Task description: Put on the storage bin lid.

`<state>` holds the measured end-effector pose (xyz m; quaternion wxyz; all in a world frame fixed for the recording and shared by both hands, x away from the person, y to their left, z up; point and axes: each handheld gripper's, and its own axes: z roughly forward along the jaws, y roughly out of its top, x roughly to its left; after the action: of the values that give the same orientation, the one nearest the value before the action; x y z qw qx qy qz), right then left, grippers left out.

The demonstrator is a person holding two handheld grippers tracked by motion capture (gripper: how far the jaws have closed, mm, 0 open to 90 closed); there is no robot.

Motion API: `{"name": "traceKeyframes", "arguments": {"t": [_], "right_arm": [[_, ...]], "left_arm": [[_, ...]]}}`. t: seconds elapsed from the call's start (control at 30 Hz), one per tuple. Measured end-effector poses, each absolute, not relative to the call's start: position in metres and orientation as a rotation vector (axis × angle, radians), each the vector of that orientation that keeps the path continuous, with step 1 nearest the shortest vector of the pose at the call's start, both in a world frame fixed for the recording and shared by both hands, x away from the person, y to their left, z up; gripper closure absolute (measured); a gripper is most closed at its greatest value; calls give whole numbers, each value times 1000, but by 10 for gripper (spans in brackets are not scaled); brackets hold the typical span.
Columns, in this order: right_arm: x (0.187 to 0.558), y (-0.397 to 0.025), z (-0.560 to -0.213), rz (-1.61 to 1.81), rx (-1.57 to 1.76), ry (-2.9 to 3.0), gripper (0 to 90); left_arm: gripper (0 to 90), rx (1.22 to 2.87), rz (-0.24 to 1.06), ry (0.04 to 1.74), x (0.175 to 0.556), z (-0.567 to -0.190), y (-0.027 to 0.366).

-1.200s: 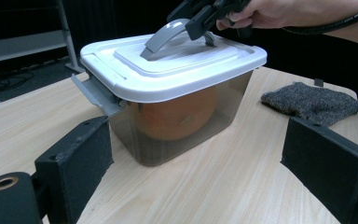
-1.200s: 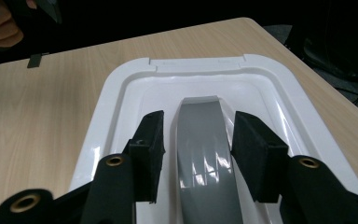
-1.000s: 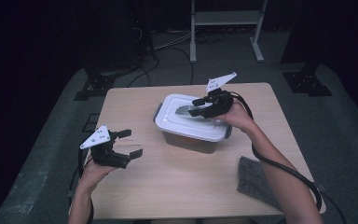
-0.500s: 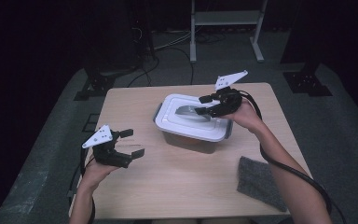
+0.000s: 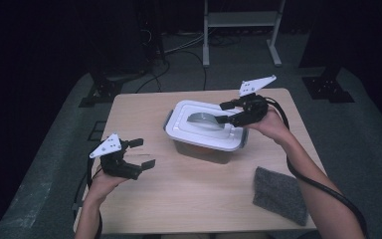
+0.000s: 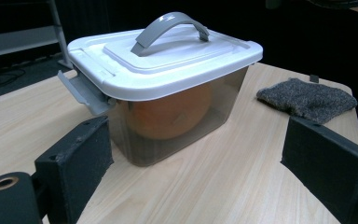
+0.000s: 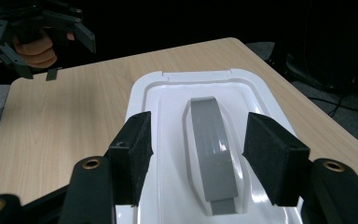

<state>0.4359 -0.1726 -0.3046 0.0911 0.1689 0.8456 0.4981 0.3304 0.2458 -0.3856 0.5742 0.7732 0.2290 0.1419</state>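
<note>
The box [image 5: 206, 130] sits mid-table toward the far edge, lid on. Right gripper [image 7: 196, 144] hangs over its handle [image 7: 212, 149], jaws apart astride it, likely to lift. Left gripper [image 5: 138, 153] waits open near the left edge.

Lidded clear box [image 5: 206, 132], grey handle [image 7: 213, 149] upright, orange ball [image 6: 168, 114] inside.

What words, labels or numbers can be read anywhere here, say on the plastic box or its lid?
None: no readable writing in these pictures.
The white lid, its grey handle and the clear box are plain.
The grey cloth and the table carry no print.
</note>
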Motion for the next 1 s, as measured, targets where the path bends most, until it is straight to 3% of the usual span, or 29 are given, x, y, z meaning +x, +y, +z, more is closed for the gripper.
{"name": "traceKeyframes", "arguments": {"t": [1.0], "right_arm": [[406,-224,-307,1449,569,2470,364]], "left_arm": [[66,1828,329,550,331,-389,243]]}}
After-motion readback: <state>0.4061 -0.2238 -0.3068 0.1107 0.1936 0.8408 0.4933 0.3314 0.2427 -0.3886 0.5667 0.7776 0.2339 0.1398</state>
